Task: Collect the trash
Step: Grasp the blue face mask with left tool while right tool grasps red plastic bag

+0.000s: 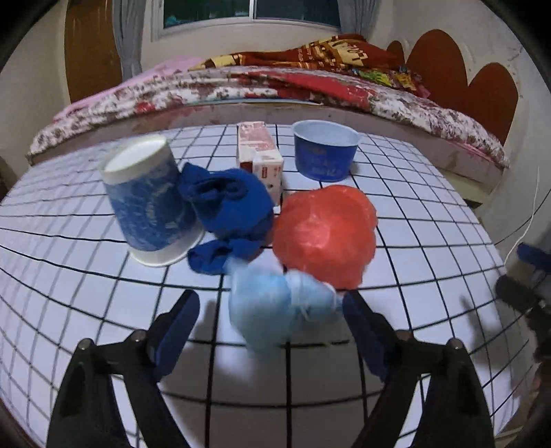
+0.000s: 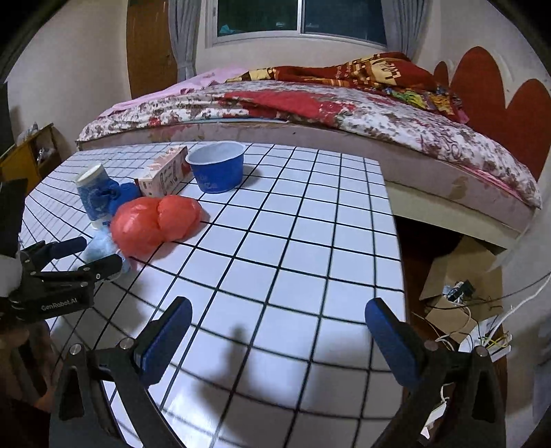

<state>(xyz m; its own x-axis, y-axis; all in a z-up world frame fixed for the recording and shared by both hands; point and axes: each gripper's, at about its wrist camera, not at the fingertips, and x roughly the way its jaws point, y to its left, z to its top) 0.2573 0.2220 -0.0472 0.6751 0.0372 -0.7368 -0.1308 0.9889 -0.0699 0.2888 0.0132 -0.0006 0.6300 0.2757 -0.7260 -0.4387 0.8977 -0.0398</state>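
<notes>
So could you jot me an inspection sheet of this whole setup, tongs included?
Surface: white table with black grid, beside a bed.
Job's things: upside-down paper cup, dark blue cloth, carton, blue bowl, red plastic bag, crumpled light blue mask.
Clutter: cardboard and small parts on the floor.
Tongs: left tongs straddle the light blue mask, left pad clear of it, right pad at its edge; right tongs open, nothing between them.
Cables: white wires on the floor.
Surroundings: bed with floral cover, window, curtains.
</notes>
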